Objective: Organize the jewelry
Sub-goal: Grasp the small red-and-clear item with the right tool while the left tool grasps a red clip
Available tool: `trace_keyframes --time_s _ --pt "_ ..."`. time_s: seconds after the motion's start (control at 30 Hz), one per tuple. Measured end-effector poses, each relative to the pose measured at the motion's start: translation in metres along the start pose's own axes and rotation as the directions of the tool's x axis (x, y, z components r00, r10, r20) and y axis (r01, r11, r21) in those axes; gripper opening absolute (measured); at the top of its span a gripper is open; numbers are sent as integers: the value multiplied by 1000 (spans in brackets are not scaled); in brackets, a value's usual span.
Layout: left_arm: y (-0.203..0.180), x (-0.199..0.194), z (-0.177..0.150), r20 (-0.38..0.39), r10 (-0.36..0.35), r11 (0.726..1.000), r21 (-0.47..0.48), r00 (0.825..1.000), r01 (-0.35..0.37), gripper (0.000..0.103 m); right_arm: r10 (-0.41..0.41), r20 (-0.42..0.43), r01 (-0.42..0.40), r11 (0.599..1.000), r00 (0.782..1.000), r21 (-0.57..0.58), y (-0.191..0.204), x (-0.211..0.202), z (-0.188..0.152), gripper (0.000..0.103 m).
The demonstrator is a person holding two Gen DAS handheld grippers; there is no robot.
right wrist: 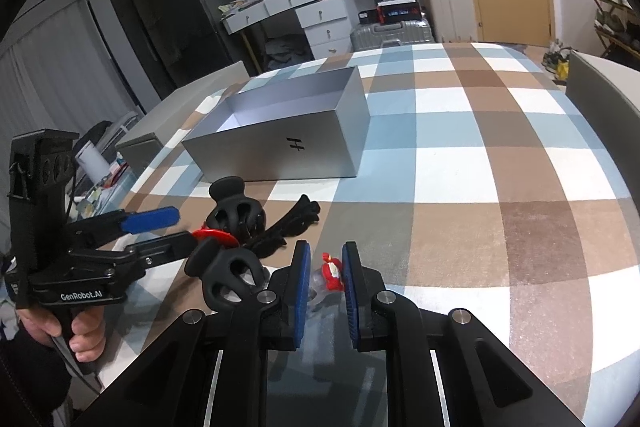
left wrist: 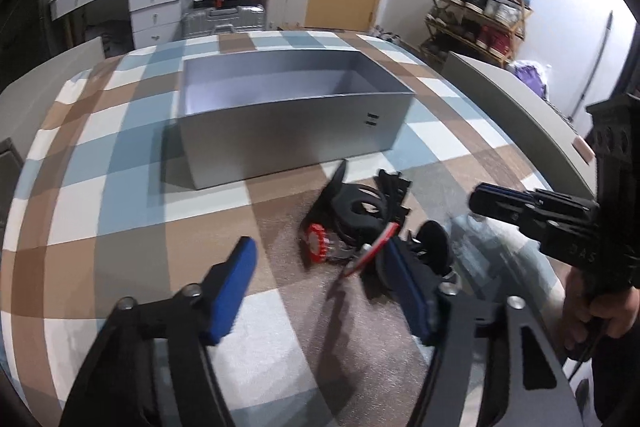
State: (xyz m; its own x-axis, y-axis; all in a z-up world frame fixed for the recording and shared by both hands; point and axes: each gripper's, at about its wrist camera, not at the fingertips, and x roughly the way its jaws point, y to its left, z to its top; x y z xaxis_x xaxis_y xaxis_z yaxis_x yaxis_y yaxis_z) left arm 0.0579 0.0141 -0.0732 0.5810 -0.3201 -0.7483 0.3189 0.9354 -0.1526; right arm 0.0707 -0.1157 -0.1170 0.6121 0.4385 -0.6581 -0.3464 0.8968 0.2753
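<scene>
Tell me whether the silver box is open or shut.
Open. The silver box has no lid on; both views look straight into its pale inside, where nothing shows.

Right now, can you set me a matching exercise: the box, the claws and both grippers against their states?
Things:
1 box
2 claws
3 left gripper
4 right gripper

States:
A shut on red piece
B silver, empty
C jaws open
D black, piled on cloth

Pairs: 1-B, 2-D, 3-C, 4-A

Hair clips [left wrist: 360, 215] before silver box [left wrist: 296, 131]
</scene>
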Motion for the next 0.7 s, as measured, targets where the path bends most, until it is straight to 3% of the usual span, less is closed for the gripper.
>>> trace_keyframes --time_s 0.27,0.47,0.7 --pt "-15 4 2 -28 -18 997 71 999 20 13 10 6 -10 1000 1000 14 -3 0 0 15" --pt "-22 2 3 -29 -12 995 98 1000 15 6 17 -4 -17 999 1000 48 -10 0 -1 15" --pt "-28 4 2 -40 -25 993 115 999 30 4 24 9 -25 998 1000 51 -10 -5 -2 16"
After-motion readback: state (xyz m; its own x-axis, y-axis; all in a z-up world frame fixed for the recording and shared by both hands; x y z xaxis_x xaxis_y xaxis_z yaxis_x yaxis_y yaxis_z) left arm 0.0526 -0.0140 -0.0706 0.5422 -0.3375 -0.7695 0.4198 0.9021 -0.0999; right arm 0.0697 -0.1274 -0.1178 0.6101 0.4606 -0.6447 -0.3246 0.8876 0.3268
